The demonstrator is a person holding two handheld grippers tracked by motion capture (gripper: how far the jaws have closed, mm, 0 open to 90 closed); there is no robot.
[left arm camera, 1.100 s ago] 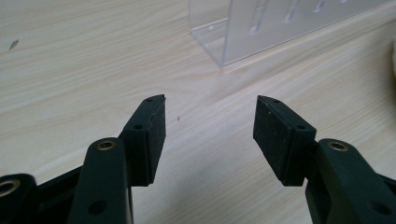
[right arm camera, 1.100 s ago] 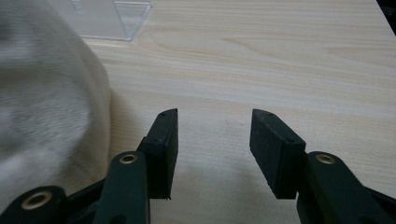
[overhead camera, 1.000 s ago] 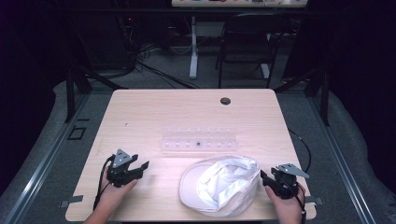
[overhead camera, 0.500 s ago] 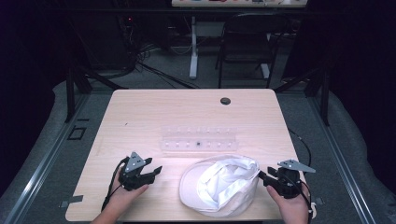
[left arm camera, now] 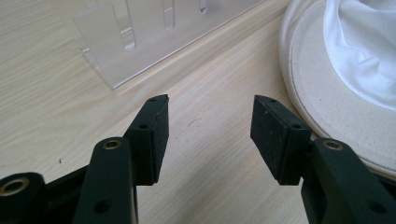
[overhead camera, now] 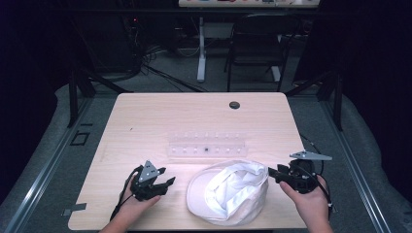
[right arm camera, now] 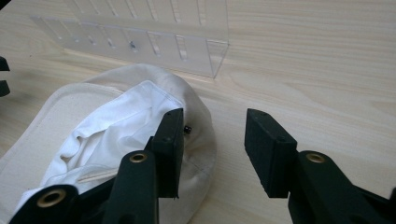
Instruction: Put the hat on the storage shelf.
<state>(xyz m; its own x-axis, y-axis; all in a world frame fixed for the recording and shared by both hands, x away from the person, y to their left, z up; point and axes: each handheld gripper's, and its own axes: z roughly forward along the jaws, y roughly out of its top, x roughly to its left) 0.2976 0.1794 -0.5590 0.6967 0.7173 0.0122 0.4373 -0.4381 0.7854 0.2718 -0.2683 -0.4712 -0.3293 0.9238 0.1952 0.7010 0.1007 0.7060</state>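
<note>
A white cap (overhead camera: 228, 191) lies upside down near the table's front edge, its cream brim (left arm camera: 327, 93) toward the left and its white lining showing (right arm camera: 116, 135). My left gripper (overhead camera: 167, 184) sits open just left of the brim (left arm camera: 210, 119), holding nothing. At the cap's right side, my right gripper (overhead camera: 272, 174) is open (right arm camera: 212, 135); its left jaw hangs over the cap's crown edge and the right jaw over bare wood. A clear plastic rack (overhead camera: 206, 145) lies behind the cap (left arm camera: 140, 42) (right arm camera: 140, 42).
The light wood table (overhead camera: 145, 121) has a dark round grommet (overhead camera: 234, 105) near its far edge. A chair and desk legs stand in the dark behind the table. Open wood lies left and behind the rack.
My left gripper has moved right, toward the cap's brim. The right gripper has shifted left to the cap's edge. The cap and rack stay put.
</note>
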